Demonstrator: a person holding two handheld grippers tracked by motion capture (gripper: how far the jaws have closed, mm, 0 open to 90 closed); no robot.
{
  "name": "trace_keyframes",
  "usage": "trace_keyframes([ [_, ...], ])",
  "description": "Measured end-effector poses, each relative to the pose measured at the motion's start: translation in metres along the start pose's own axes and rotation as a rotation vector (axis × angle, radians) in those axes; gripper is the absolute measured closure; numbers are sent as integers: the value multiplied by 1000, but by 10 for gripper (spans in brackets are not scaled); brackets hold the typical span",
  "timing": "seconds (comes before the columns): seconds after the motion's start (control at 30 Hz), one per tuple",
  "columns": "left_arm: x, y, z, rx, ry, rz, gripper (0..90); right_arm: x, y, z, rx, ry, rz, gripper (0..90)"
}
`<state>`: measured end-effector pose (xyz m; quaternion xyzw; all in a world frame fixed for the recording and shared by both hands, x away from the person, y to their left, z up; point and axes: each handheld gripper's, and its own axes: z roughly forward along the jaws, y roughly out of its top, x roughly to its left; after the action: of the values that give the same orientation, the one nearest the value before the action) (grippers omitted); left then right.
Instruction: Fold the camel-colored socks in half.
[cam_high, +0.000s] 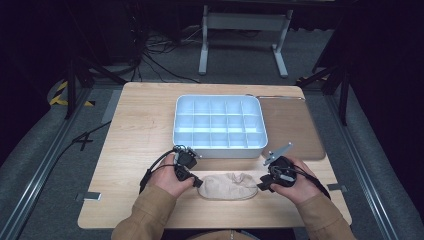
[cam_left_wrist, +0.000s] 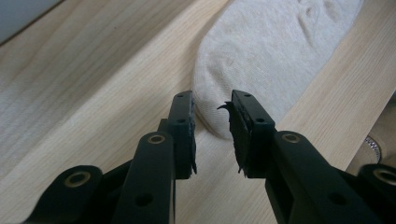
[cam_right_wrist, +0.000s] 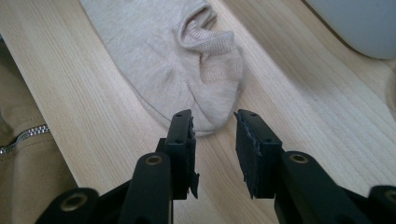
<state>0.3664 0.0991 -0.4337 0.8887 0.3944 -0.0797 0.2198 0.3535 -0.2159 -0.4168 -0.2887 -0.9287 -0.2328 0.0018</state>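
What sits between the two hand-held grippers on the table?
A beige sock lies flat between the left hand-held gripper and the right hand-held gripper in the high view. Both are open, one at each end of it.

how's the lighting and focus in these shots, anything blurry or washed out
High view: the table is lit, the surroundings nearly black, the picture soft. Left gripper view: the sock looks overexposed, its knit pale. Right gripper view: the sock's ribbing is sharp, the left tool and right tool dark.
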Motion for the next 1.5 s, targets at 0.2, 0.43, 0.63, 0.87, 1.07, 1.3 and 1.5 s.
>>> trace_keyframes([
  [0.2,-1,1,5,20,1,2,713,3,1,9,19,8,-11,682],
  [0.43,-4,1,11,48,29,2,706,6,2,21,24,6,-13,775],
  [0.63,-3,2,15,57,18,9,693,8,3,30,25,11,-22,809],
  [0.87,-5,3,18,38,3,17,712,7,2,36,31,8,-17,824],
  [1.07,-5,3,20,38,1,32,851,6,1,36,32,10,-17,832],
  [1.3,-7,4,17,33,19,35,861,6,1,36,34,8,-22,832],
  [1.5,-10,4,8,19,25,36,861,8,2,33,20,4,-19,829],
])
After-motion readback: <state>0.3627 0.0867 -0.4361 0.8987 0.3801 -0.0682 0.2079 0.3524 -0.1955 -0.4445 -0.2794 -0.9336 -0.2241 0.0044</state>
